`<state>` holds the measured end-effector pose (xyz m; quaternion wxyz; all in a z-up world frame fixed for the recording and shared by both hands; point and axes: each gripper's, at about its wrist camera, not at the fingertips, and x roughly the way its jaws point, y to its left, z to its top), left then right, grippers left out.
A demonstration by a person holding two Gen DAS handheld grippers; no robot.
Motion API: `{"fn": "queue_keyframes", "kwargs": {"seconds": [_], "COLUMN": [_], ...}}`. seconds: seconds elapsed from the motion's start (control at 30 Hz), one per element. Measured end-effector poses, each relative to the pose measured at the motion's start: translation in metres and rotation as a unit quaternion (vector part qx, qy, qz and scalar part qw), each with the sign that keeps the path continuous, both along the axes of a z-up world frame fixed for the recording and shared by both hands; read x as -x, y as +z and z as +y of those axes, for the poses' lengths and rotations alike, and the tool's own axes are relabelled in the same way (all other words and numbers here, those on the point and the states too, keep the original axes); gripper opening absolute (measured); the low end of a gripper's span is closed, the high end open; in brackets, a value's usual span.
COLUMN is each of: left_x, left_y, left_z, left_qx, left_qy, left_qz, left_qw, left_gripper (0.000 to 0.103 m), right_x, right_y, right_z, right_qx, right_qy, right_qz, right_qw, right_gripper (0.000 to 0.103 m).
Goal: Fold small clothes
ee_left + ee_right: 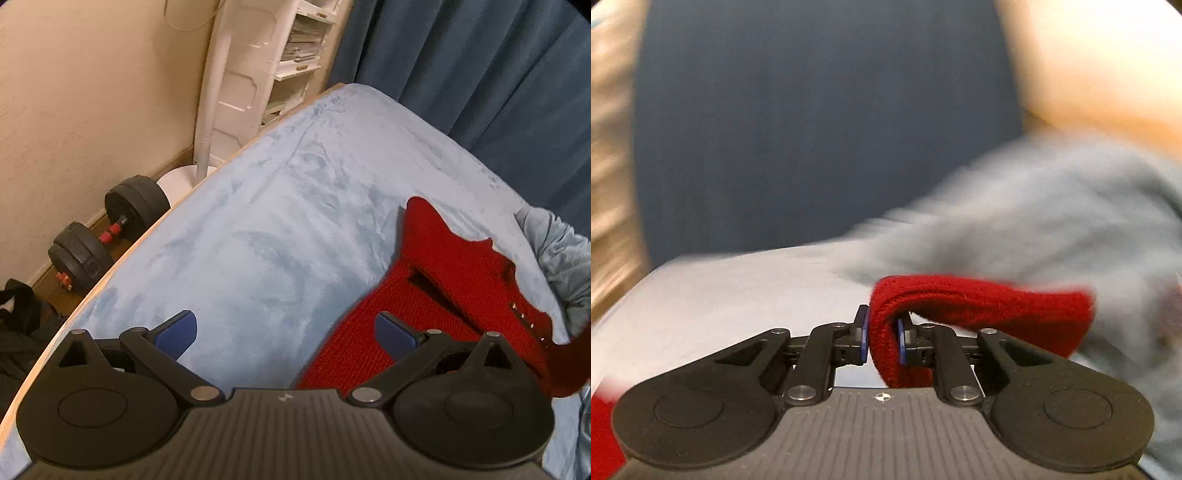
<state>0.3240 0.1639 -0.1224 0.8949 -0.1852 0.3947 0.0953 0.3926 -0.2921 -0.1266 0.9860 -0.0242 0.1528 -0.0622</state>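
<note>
A small red knitted garment (447, 280) lies on the light blue blanket (266, 221), to the right in the left wrist view, with a row of small snaps along its right edge. My left gripper (288, 332) is open and empty, its right finger over the garment's near edge. My right gripper (882, 336) is shut on a fold of the red knit (960, 299) and holds it above the blanket; this view is blurred by motion.
A bunched grey-blue cloth (561, 258) lies at the blanket's right, also in the right wrist view (1052, 206). A dumbbell (107, 236) and a white fan stand (207, 110) are on the floor left of the bed edge. Dark blue curtains (480, 66) hang behind.
</note>
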Motion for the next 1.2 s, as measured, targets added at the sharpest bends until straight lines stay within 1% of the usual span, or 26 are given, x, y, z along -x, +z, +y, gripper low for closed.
{"fn": "queue_keyframes", "kwargs": {"seconds": [0.03, 0.07, 0.1, 0.13, 0.17, 0.2, 0.23, 0.3, 0.33, 0.37, 0.4, 0.47, 0.5, 0.6, 0.7, 0.77, 0.83, 0.9, 0.97, 1.03, 1.07, 1.2], "left_x": [0.003, 0.006, 0.008, 0.010, 0.013, 0.015, 0.016, 0.017, 0.016, 0.015, 0.014, 0.014, 0.014, 0.023, 0.045, 0.068, 0.094, 0.123, 0.151, 0.178, 0.192, 0.236], "left_y": [0.001, 0.003, 0.004, 0.005, 0.006, 0.006, 0.005, 0.001, -0.002, -0.005, -0.007, -0.007, -0.005, 0.001, 0.011, 0.016, 0.019, 0.022, 0.028, 0.038, 0.044, 0.067], "left_z": [0.003, 0.006, 0.009, 0.013, 0.016, 0.020, 0.022, 0.021, 0.020, 0.017, 0.013, 0.002, -0.006, -0.029, -0.051, -0.064, -0.073, -0.082, -0.090, -0.097, -0.101, -0.117], "left_qx": [0.000, -0.001, 0.000, 0.002, 0.004, 0.003, -0.001, -0.007, -0.008, -0.005, 0.000, 0.007, 0.000, -0.028, -0.057, -0.075, -0.083, -0.092, -0.093, -0.099, -0.109, -0.150], "left_qy": [0.002, 0.005, 0.006, 0.006, 0.005, 0.002, -0.002, -0.009, -0.011, -0.010, -0.010, -0.018, -0.027, -0.058, -0.107, -0.129, -0.149, -0.163, -0.173, -0.183, -0.186, -0.210], "left_qz": [-0.004, -0.007, -0.008, -0.009, -0.010, -0.012, -0.014, -0.014, -0.012, -0.008, -0.006, -0.006, -0.005, -0.004, 0.001, 0.002, 0.004, 0.009, 0.015, 0.005, -0.002, -0.030], "left_qw": [1.0000, 1.0000, 0.9999, 0.9999, 0.9999, 0.9999, 0.9999, 0.9998, 0.9998, 0.9999, 0.9999, 0.9998, 0.9996, 0.9979, 0.9926, 0.9888, 0.9853, 0.9823, 0.9804, 0.9781, 0.9764, 0.9656], "left_gripper": [0.103, 0.103, 0.103, 0.103, 0.103, 0.103, 0.103, 0.103, 0.103, 0.103, 0.103, 0.103, 0.103, 0.103, 0.103, 0.103, 0.103, 0.103, 0.103, 0.103, 0.103, 0.103], "right_x": [-0.001, 0.000, 0.006, 0.016, 0.030, 0.041, 0.050, 0.060, 0.068, 0.074, 0.085, 0.110, 0.128, 0.186, 0.236, 0.275, 0.303, 0.332, 0.352, 0.374, 0.380, 0.412], "right_y": [-0.017, -0.040, -0.063, -0.082, -0.097, -0.104, -0.106, -0.098, -0.087, -0.079, -0.070, -0.052, -0.044, -0.023, -0.010, 0.002, 0.016, 0.026, 0.036, 0.046, 0.052, 0.076], "right_z": [0.040, 0.077, 0.103, 0.116, 0.119, 0.114, 0.101, 0.074, 0.055, 0.041, 0.029, 0.017, 0.014, 0.017, 0.027, 0.035, 0.046, 0.058, 0.068, 0.081, 0.086, 0.093], "right_qx": [0.028, 0.059, 0.085, 0.102, 0.112, 0.113, 0.108, 0.077, 0.045, 0.023, 0.007, -0.008, -0.017, -0.055, -0.078, -0.084, -0.082, -0.075, -0.062, -0.040, -0.033, -0.044], "right_qy": [0.065, 0.118, 0.144, 0.156, 0.162, 0.157, 0.139, 0.088, 0.059, 0.043, 0.026, 0.000, -0.009, -0.012, -0.012, -0.014, -0.008, 0.009, 0.027, 0.034, 0.040, 0.040], "right_qz": [0.039, 0.097, 0.144, 0.170, 0.182, 0.185, 0.189, 0.195, 0.192, 0.189, 0.184, 0.175, 0.173, 0.169, 0.191, 0.194, 0.191, 0.188, 0.182, 0.169, 0.163, 0.113], "right_qw": [0.997, 0.987, 0.975, 0.968, 0.963, 0.963, 0.966, 0.974, 0.979, 0.981, 0.983, 0.984, 0.985, 0.984, 0.978, 0.977, 0.978, 0.979, 0.981, 0.984, 0.985, 0.992], "right_gripper": [0.036, 0.060, 0.071, 0.070, 0.070, 0.070, 0.070, 0.070, 0.070, 0.070, 0.070, 0.070, 0.071, 0.073, 0.076, 0.077, 0.078, 0.079, 0.079, 0.079, 0.079, 0.081]}}
